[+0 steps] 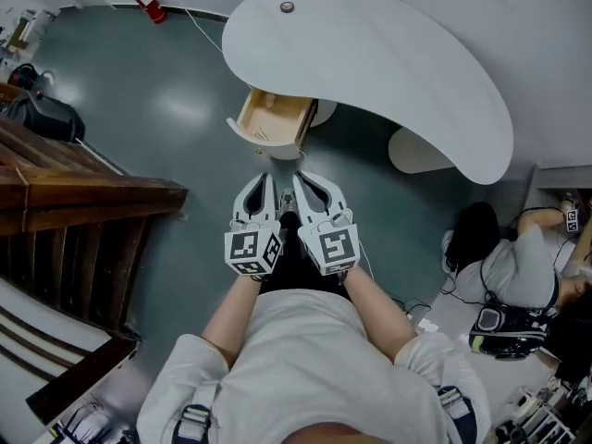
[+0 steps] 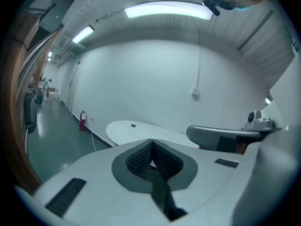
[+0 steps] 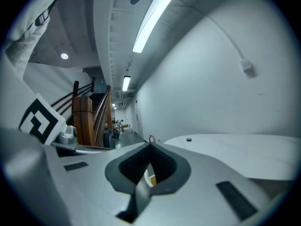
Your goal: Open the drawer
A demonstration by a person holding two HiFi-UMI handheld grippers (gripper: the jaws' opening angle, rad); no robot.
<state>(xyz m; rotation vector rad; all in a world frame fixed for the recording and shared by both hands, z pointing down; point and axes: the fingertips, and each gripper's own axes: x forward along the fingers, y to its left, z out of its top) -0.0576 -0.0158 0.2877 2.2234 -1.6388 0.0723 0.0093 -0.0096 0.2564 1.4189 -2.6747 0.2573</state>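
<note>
The wooden staircase (image 1: 83, 202) is cut off at the left edge. The left claw (image 1: 265, 178) is pressed together and empty, and so is the right claw (image 1: 300, 178); the pale sliver behind its pads is probably the drawer (image 1: 273, 118). That drawer stands pulled out, bare wood inside, under the curved white surface (image 1: 388, 63), just ahead of both claws, over a grey-green floor (image 1: 166, 109)

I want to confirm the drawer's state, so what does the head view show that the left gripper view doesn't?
Only the head view: the wooden drawer, pulled open under the table's edge, and the wooden staircase. Only the left gripper view: the ceiling light strips and a close look at the left hand-held gripper, jaws shut on nothing. Both: the white table, the small dark object on it, and the red fire extinguisher.
</note>
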